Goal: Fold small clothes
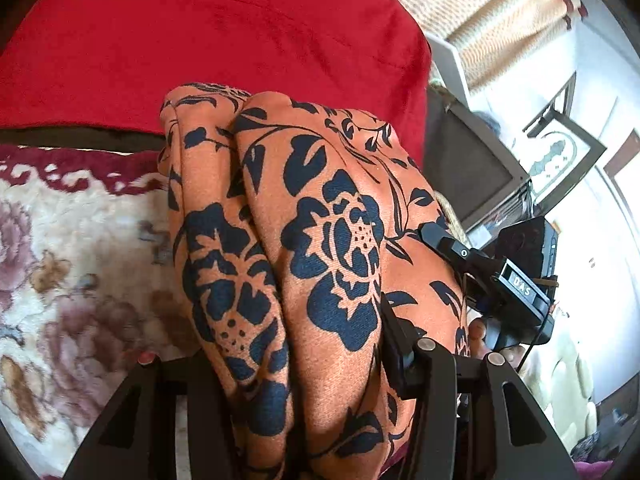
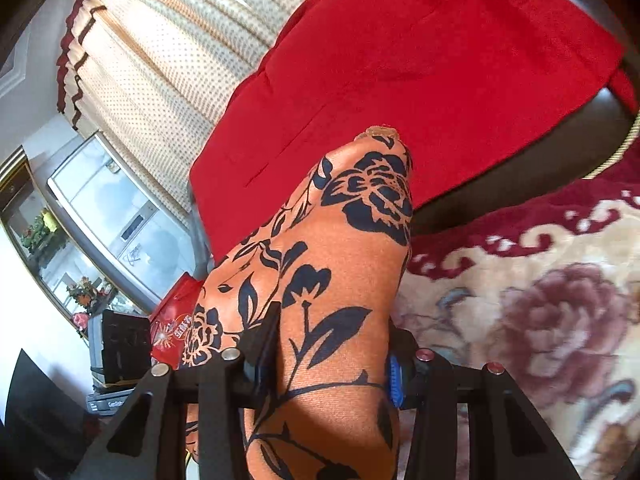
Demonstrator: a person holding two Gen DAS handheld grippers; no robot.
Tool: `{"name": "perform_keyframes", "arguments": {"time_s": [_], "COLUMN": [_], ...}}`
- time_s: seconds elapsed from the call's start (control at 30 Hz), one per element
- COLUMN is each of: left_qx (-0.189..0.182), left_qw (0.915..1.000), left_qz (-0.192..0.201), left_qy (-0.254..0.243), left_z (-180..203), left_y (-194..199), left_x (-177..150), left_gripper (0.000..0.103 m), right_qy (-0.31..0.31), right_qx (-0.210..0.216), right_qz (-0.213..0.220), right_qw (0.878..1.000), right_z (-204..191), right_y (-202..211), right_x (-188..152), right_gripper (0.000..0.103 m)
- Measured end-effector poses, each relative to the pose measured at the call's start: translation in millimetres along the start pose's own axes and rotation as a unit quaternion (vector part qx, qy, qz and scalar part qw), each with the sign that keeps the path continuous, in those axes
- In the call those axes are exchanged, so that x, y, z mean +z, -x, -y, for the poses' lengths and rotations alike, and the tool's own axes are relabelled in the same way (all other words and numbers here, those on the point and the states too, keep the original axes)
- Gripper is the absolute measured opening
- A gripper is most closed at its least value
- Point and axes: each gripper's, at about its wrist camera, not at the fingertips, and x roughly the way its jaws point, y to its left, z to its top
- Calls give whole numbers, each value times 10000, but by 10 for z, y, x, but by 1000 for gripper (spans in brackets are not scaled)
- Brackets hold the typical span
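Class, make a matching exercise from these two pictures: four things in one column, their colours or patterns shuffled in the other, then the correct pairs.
Things:
1. garment
2. cushion
3. blanket
4. curtain

Colours:
A. plain red
B. cream with small dots
C. orange with dark navy flowers
D. cream with maroon border and faded flowers

Pairs: 1-C, 2-A, 3-D, 4-B

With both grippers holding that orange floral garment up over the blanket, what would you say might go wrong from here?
1. The orange floral garment is bunched into thick folds between the left gripper's fingers, so a layer may slip out and spoil the fold.
2. The right gripper also clamps gathered cloth, so the edges may land misaligned.
3. The floral blanket looks plush and may drag the cloth into wrinkles.
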Motion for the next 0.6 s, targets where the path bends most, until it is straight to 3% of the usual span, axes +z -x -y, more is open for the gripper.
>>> {"name": "perform_keyframes", "arguments": {"time_s": [0.2,0.3,0.37,0.43,0.5,0.6], "left_qx": [219,592,970,1096,1067,1233], "left_qw": [9991,9963,9898,9860,9867,9880], "left_qz": [-347,-589,-1040,-1258,-1225,-850], "left_qy": [-101,-181,-101,-12,-21,-381], "left_z": [33,95,32,-24,4,114], "left_y": [-235,-526,-754,-860,-807,-553], "left_x": [-2,-29,-84,-122,-82,33], "left_gripper": [51,54,59,65,67,67], "right_qy": [-105,-212,-303,-459,-589,-344], "right_qx": [-273,-453,-629,-944,-1182,-1315], "right_qz": [-21,-195,-492,-996,-1252,-971], "right_qw": [9996,9986,9964,9895,9833,9860], "right_z": [313,516,649,799,922,851], "right_y": [227,213,124,-28,-85,121], "right_x": [-10,-40,-93,-186,-257,-140], "right_gripper": [46,46,46,51,59,60]}}
